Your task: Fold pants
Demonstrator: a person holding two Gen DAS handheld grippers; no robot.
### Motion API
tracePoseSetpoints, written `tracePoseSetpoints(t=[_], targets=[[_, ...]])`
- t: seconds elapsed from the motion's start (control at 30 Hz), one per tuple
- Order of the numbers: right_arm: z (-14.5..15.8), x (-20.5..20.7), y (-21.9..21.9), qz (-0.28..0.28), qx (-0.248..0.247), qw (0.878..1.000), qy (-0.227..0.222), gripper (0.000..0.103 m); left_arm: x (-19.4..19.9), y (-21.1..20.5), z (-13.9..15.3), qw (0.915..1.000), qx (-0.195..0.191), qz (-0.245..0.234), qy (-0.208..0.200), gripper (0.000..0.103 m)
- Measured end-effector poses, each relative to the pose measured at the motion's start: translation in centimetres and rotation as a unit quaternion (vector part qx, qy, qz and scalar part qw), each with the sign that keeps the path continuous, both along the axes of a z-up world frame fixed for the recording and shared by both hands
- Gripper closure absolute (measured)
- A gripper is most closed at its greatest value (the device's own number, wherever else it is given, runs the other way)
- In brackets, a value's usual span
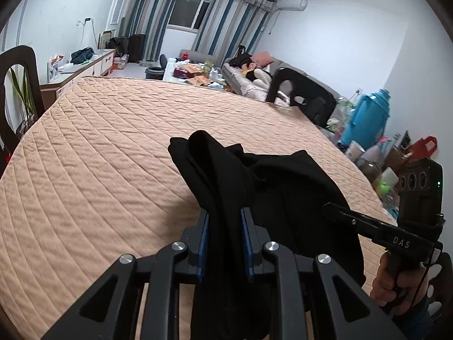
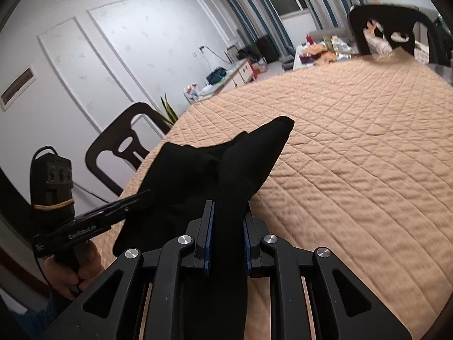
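The black pants (image 1: 271, 187) hang bunched between both grippers above the tan quilted table cover (image 1: 107, 147). My left gripper (image 1: 225, 218) is shut on a thick fold of the pants, cloth spilling past its blue pads. My right gripper (image 2: 228, 209) is shut on another fold of the pants (image 2: 198, 170), whose tip pokes forward. In the left wrist view the right gripper (image 1: 334, 209) reaches into the cloth from the right. In the right wrist view the left gripper (image 2: 141, 195) reaches in from the left. The rest of the pants hangs out of sight below.
The quilted cover (image 2: 354, 147) spreads far ahead of both grippers. Dark chairs stand at the table's edges (image 1: 17, 90) (image 1: 300, 90) (image 2: 121, 147). A blue thermos (image 1: 368, 119) and clutter stand at the right. A sofa and a cluttered low table lie beyond.
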State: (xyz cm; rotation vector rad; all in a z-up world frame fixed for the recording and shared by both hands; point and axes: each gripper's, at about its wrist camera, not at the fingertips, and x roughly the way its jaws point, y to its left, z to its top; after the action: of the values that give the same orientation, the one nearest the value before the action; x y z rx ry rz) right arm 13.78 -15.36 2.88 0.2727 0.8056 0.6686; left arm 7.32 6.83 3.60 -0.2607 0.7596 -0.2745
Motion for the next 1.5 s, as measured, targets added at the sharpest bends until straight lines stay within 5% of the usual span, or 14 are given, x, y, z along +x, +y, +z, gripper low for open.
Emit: tracePoseSetpoints(t=[0.17, 0.27, 0.37, 0.53, 0.7, 0.93, 1.27, 1.5], targets=[[-2.7, 3.4, 1.5, -0.001, -0.012, 1.000, 0.025, 0.086, 3.0, 2.0, -2.9, 0.9995, 0.001, 0.017, 0.027, 0.079], [-3.9, 4.5, 0.7, -0.012, -0.016, 0.999, 0.044, 0.081, 3.0, 3.8, -4.3, 0.9983, -0.041, 0.017, 0.039, 0.074], [-4.4, 4.4, -0.3, -0.022, -0.038, 0.998, 0.048, 0.076, 2.4, 4.3, -5.1, 0.9980, -0.041, 0.020, 0.044, 0.069], [-2.1, 2.2, -1.0, -0.040, -0.081, 0.996, -0.002, 0.076, 0.6, 4.3, -3.4, 0.9991, -0.015, 0.034, 0.021, 0.070], [-1.1, -1.7, 0.8, 0.007, -0.104, 0.994, -0.041, 0.076, -2.6, 2.8, -1.0, 0.9998, -0.015, 0.006, -0.015, 0.071], [-3.8, -3.9, 3.2, 0.049, -0.164, 0.984, -0.057, 0.079, -4.1, -0.1, -3.9, 0.9991, 0.037, -0.020, -0.004, 0.071], [-1.6, 2.2, 2.9, 0.018, -0.142, 0.987, -0.065, 0.079, 1.7, 0.0, -1.9, 0.9984, 0.055, 0.004, 0.009, 0.071], [-3.6, 8.3, 4.7, 0.003, -0.169, 0.985, -0.043, 0.079, 6.9, -0.5, -3.5, 0.9940, 0.103, 0.032, 0.021, 0.071]])
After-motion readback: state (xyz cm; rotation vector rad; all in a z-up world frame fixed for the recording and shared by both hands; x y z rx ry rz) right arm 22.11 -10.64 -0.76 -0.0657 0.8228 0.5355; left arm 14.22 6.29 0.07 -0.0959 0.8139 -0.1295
